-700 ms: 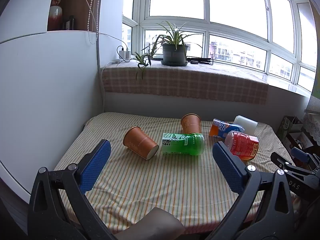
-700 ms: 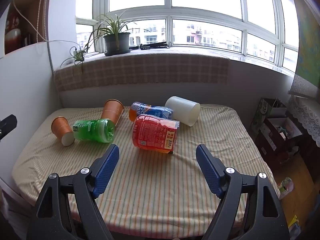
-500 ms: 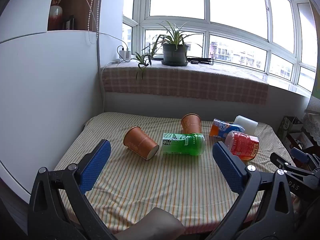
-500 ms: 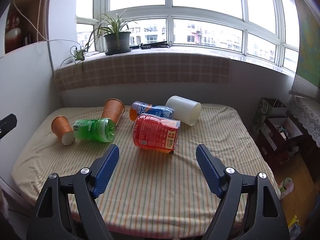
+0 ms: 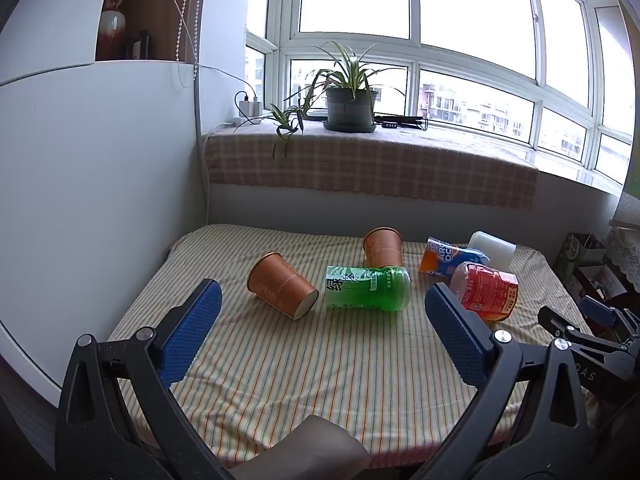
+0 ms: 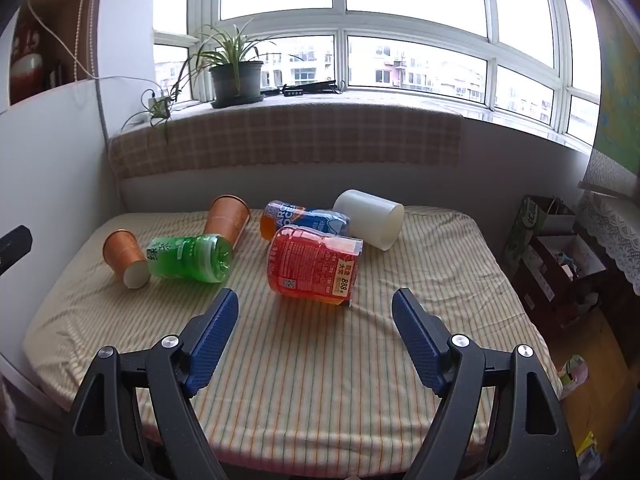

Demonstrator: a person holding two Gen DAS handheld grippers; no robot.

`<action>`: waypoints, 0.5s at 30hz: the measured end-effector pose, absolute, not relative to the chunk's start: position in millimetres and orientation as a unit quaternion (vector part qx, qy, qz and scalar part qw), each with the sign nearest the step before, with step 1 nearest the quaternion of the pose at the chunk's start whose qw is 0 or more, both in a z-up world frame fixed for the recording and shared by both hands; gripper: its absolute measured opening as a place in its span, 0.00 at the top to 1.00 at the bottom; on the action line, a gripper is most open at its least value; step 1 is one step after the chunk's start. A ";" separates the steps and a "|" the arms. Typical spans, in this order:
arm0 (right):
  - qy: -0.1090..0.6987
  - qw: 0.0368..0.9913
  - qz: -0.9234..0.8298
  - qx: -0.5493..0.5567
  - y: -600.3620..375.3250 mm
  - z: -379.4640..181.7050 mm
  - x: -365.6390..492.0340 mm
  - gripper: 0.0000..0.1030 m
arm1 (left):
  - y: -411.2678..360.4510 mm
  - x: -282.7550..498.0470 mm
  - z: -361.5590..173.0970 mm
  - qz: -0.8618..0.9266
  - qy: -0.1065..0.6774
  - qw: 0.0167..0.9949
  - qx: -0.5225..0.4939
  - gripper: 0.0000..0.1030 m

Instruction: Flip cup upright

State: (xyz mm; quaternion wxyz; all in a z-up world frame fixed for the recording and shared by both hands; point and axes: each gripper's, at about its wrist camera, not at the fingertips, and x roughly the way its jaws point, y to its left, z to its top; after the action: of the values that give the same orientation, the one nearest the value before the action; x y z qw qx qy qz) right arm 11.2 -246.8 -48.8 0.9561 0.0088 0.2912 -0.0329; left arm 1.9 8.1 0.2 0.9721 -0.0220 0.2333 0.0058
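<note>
Several cups lie on their sides on the striped table (image 5: 304,372): an orange paper cup (image 5: 281,290) at the left, a second orange paper cup (image 5: 383,247) behind, a green cup (image 5: 367,288), a blue and orange cup (image 5: 452,257), a red cup (image 5: 486,291) and a white cup (image 5: 493,245). In the right wrist view the red cup (image 6: 314,266) lies nearest, with the white cup (image 6: 370,219) behind it. My left gripper (image 5: 322,324) is open and empty, short of the cups. My right gripper (image 6: 314,322) is open and empty, just short of the red cup.
A white wall (image 5: 88,200) borders the table's left side. A cloth-covered windowsill (image 5: 372,164) with a potted plant (image 5: 350,100) runs behind. Boxes and clutter (image 6: 560,252) stand on the floor at the right. The right gripper's body (image 5: 588,336) shows at the left view's right edge.
Both grippers have crept slightly forward toward the cups. The cups have not moved, and both jaws stay open.
</note>
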 end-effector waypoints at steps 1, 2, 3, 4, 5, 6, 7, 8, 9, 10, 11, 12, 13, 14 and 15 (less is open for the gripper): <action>0.292 0.956 -0.033 0.009 -247.3 -48.3 11.5 0.23 | 7.7 1.8 0.2 0.006 0.234 0.972 -0.022 0.00; 0.292 0.956 -0.033 0.008 -247.6 -47.9 11.8 0.23 | 8.9 2.0 0.3 0.006 0.234 0.972 -0.023 0.00; 0.292 0.956 -0.033 0.008 -247.8 -48.0 12.4 0.23 | 9.0 2.2 0.2 0.006 0.234 0.972 -0.023 0.00; 0.292 0.956 -0.033 0.008 -247.1 -48.4 12.4 0.23 | 8.6 2.1 0.2 0.006 0.234 0.972 -0.023 0.00; 0.292 0.956 -0.033 0.008 -245.5 -50.0 12.8 0.23 | 9.0 2.0 0.2 0.006 0.234 0.972 -0.023 0.00; 0.292 0.956 -0.033 0.008 -246.3 -48.8 12.6 0.23 | 11.4 2.0 -0.5 0.006 0.235 0.972 -0.022 0.00; 0.293 0.956 -0.033 0.008 -245.8 -49.5 13.1 0.23 | 11.1 2.0 -0.5 0.006 0.235 0.972 -0.022 0.00; 0.293 0.956 -0.032 0.008 -245.6 -50.1 12.0 0.23 | 11.5 1.9 -0.3 0.005 0.235 0.972 -0.023 0.00; 0.293 0.955 -0.032 0.008 -243.8 -50.8 12.4 0.23 | 10.5 1.7 -0.4 0.006 0.234 0.972 -0.023 0.00; 0.293 0.955 -0.033 0.008 -243.6 -50.6 12.3 0.23 | 11.3 1.6 -0.3 0.006 0.233 0.972 -0.023 0.00; 0.293 0.955 -0.033 0.008 -243.4 -50.5 12.3 0.23 | 11.5 1.8 -0.4 0.006 0.233 0.972 -0.023 0.00; 0.294 0.955 -0.032 0.008 -243.7 -50.0 12.2 0.23 | 11.9 2.2 -0.6 0.006 0.234 0.972 -0.023 0.00; 0.293 0.955 -0.032 0.008 -244.3 -49.1 11.8 0.23 | 11.6 2.2 -0.8 0.006 0.234 0.972 -0.023 0.00; 0.293 0.955 -0.032 0.007 -244.1 -49.1 11.7 0.23 | 12.1 2.4 -1.1 0.007 0.235 0.972 -0.024 0.00; 0.294 0.955 -0.033 0.007 -245.4 -51.2 14.3 0.23 | 13.6 2.8 -1.0 0.008 0.236 0.971 -0.024 0.00</action>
State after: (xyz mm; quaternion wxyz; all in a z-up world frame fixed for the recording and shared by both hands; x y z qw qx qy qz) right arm 14.3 -245.4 -51.2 0.9552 0.0069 0.2941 -0.0329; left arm 2.8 13.6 -1.0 0.9713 -0.0244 0.2363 0.0081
